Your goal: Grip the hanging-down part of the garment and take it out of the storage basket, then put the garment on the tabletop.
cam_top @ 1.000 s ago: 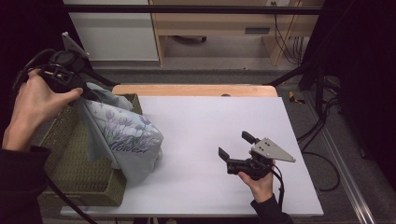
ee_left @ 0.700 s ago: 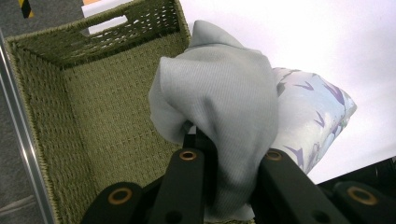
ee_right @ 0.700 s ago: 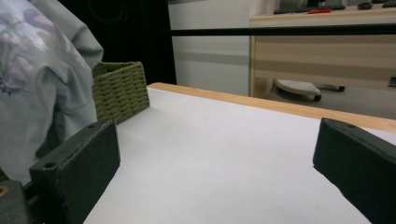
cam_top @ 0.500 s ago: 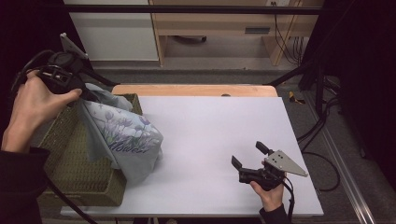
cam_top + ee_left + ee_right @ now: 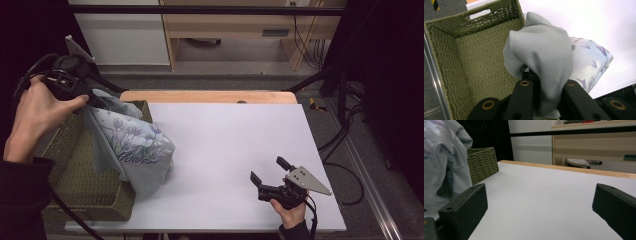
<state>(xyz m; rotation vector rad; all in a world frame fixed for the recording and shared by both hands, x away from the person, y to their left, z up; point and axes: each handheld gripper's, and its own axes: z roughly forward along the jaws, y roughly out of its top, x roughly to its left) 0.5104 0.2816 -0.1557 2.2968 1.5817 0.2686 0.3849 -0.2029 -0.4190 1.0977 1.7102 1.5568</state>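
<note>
Grey flower-printed cloth (image 5: pixel 131 145) is being held up by its top edge above the green woven basket (image 5: pixel 82 172) at the left side of the white table (image 5: pixel 235 135), and its lower folds are draping over the basket's right rim onto the tabletop. The left gripper (image 5: pixel 87 92) is being kept closed on a bunched fold of this cloth; in the left gripper view the fabric (image 5: pixel 544 57) is being pinched between the two black jaws, above the basket's interior (image 5: pixel 476 62). The right gripper (image 5: pixel 267 172) is being held low over the table near its front right corner, well apart from the cloth, with its jaws being kept wide apart and nothing between them.
</note>
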